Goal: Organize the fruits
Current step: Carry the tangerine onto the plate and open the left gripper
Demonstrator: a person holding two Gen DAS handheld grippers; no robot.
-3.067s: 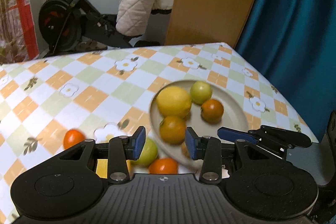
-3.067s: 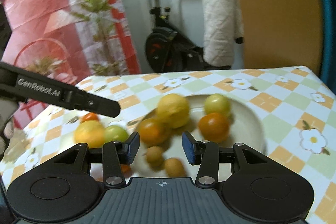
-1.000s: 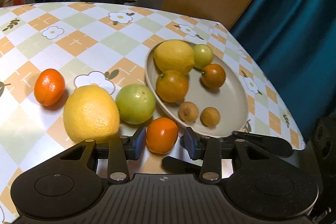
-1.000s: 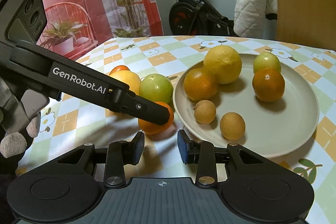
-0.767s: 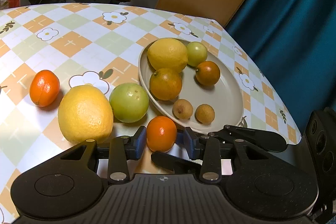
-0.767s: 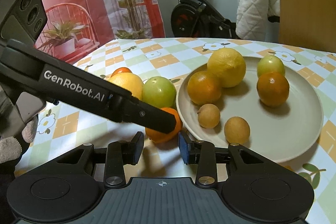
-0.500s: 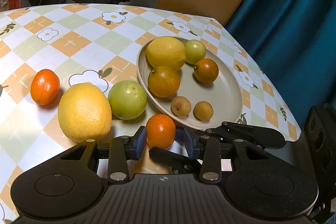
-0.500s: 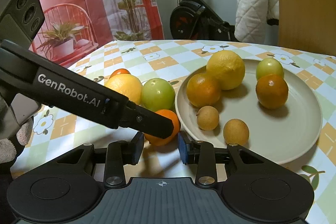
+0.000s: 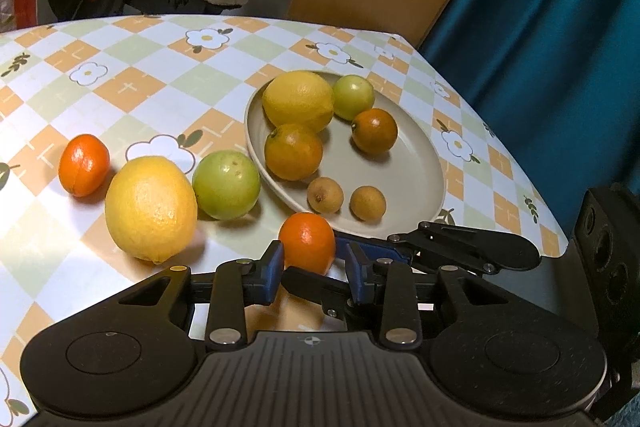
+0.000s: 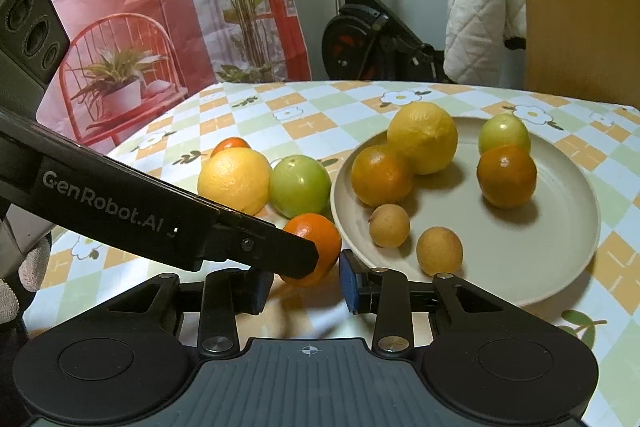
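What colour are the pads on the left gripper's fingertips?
Blue pads, clearest in the left wrist view.

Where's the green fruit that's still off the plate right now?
The green fruit sits on the tablecloth against the plate's left rim, between the big lemon and the small orange by the grippers.

From the right side, the left gripper [image 10: 280,259] covers part of the nearest orange [image 10: 316,239]. The far orange [image 10: 231,143] peeks out behind the big lemon [image 10: 234,179].
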